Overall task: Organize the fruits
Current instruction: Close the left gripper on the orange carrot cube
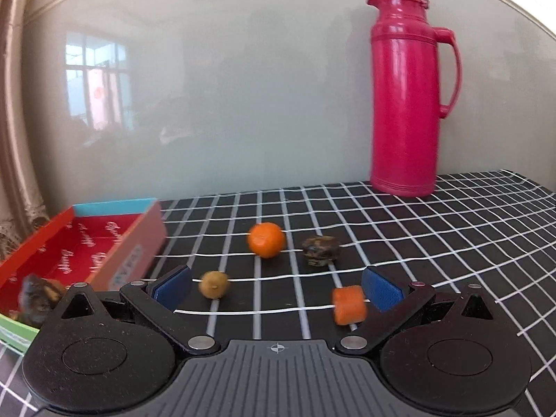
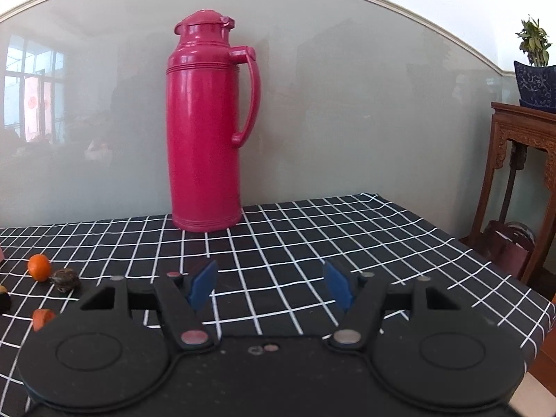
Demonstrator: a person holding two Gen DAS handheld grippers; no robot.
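Note:
On the black checked tablecloth lie an orange tangerine [image 1: 266, 239], a small yellow-brown fruit [image 1: 213, 284], an orange chunk [image 1: 348, 304] and a dark wrinkled fruit [image 1: 320, 251]. A red box [image 1: 104, 239] at the left holds another dark fruit [image 1: 36, 297]. My left gripper [image 1: 278, 288] is open, its blue pads either side of the small fruits, touching none. My right gripper [image 2: 271, 283] is open over bare cloth. In the right wrist view the tangerine [image 2: 39, 267], the dark fruit [image 2: 65, 279] and the orange chunk [image 2: 42, 318] lie far left.
A tall pink thermos jug [image 1: 408, 93] [image 2: 206, 125] stands at the back by the glossy wall. The table's right edge drops off near a carved wooden stand [image 2: 521, 173] bearing a potted plant [image 2: 535, 76].

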